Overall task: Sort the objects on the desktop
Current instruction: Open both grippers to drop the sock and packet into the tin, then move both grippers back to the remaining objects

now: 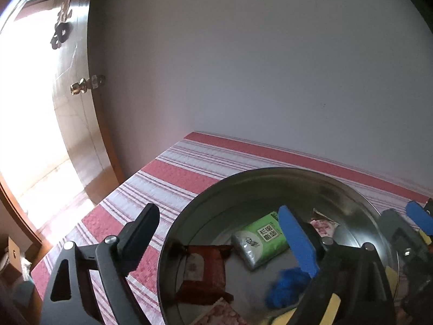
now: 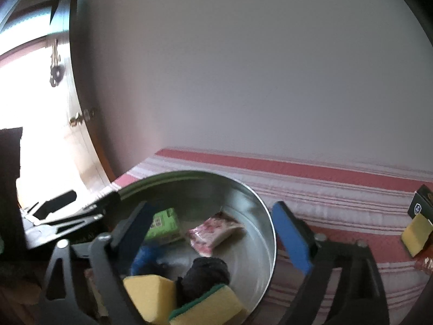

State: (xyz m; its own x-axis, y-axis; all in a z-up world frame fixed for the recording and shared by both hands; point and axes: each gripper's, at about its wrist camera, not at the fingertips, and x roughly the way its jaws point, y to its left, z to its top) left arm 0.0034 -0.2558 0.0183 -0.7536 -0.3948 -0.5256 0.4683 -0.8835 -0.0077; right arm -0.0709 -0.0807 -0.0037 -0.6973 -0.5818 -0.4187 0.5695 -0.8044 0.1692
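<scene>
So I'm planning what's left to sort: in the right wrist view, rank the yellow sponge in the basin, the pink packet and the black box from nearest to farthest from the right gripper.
1. Yellow sponge: in the basin, between the fingers.
2. Pink packet: mid-basin, farther in.
3. Black box: far right on the striped cloth.

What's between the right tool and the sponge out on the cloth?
Nothing visible: bare striped cloth runs from the open right tool to the yellow sponge. The black box sits behind it, off the path.
</scene>
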